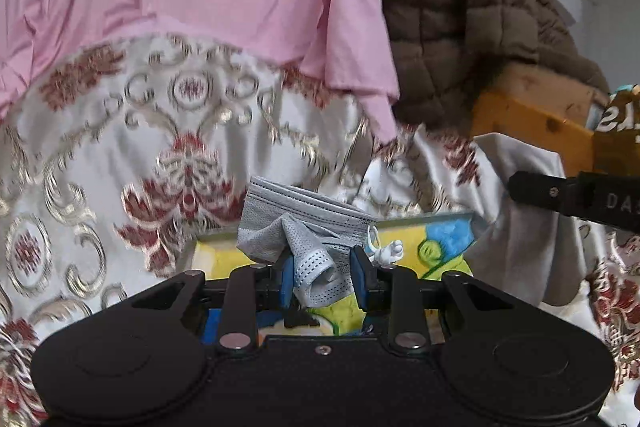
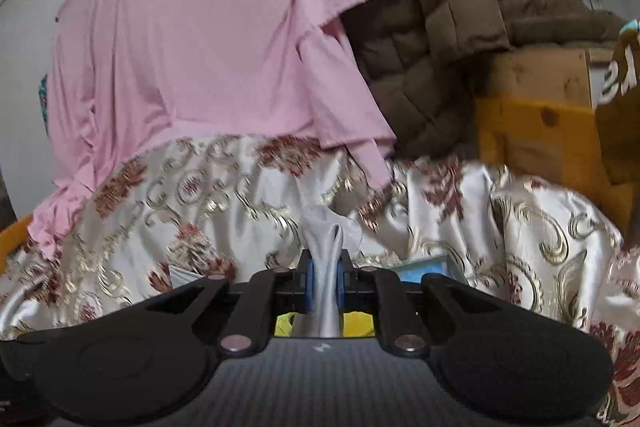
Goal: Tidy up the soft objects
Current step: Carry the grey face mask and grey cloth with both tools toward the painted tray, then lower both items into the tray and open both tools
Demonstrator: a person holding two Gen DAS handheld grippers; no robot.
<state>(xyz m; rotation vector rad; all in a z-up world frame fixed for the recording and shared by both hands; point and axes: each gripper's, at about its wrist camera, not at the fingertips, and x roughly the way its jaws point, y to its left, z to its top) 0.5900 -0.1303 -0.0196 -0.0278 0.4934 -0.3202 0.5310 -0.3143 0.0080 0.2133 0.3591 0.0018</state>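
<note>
A crumpled grey face mask [image 1: 288, 223] is bunched between the blue pads of my left gripper [image 1: 322, 263], which is shut on it. The mask's pleated body sticks up and forward past the fingertips. My right gripper [image 2: 325, 267] is shut on a thin pale grey cloth [image 2: 326, 239], pinched into a narrow fold between its pads. In the left wrist view the right gripper's black finger [image 1: 552, 193] comes in from the right edge, with the grey cloth [image 1: 520, 227] hanging from it. Both grippers hover over a flat picture in yellow, blue and green [image 1: 424, 247].
A white satin cover with red and gold patterns [image 1: 120, 167] spreads below. A pink garment [image 2: 220, 47] and a brown quilted jacket [image 2: 440, 27] hang behind it. An orange wooden box [image 2: 540, 131] and a brown lettered bag [image 2: 624, 99] stand at the right.
</note>
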